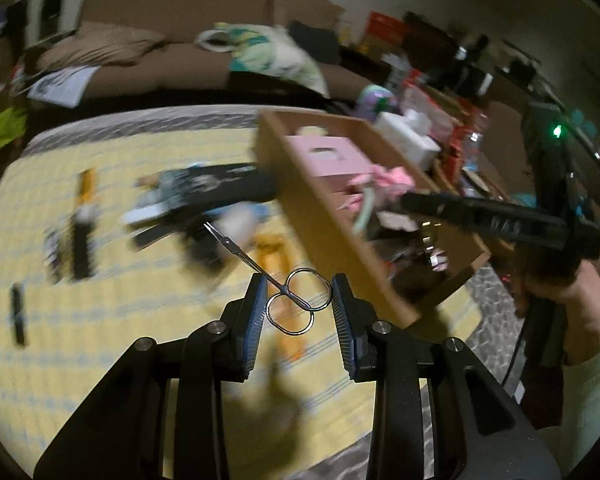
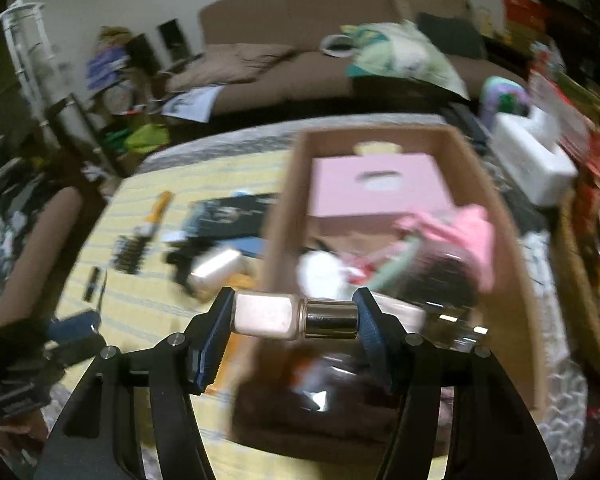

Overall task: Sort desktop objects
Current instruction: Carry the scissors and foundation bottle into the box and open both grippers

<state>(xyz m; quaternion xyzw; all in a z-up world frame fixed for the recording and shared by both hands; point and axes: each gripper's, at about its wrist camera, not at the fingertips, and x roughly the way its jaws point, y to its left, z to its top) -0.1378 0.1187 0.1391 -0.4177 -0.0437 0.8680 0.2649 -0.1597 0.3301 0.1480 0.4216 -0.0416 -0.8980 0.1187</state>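
Note:
My left gripper [image 1: 299, 304] is shut on small silver scissors [image 1: 290, 306], held by their finger rings, blades pointing away over the yellow striped cloth [image 1: 120, 340]. My right gripper [image 2: 295, 316] is shut on a small pale pink bottle with a silver cap [image 2: 294, 317], held sideways above the near end of the cardboard box [image 2: 516, 280]. The box [image 1: 300, 208] holds a pink box [image 2: 376, 188], pink cloth [image 2: 460, 232] and other blurred items. The right gripper also shows in the left wrist view [image 1: 480, 216], over the box.
On the cloth left of the box lie a black pouch [image 1: 220, 188], a hairbrush [image 1: 82, 236], a dark stick [image 1: 18, 314], an orange item [image 1: 276, 256] and other blurred things. A white tissue box [image 2: 532, 160] and clutter stand right of the box. A brown sofa [image 2: 300, 68] is behind.

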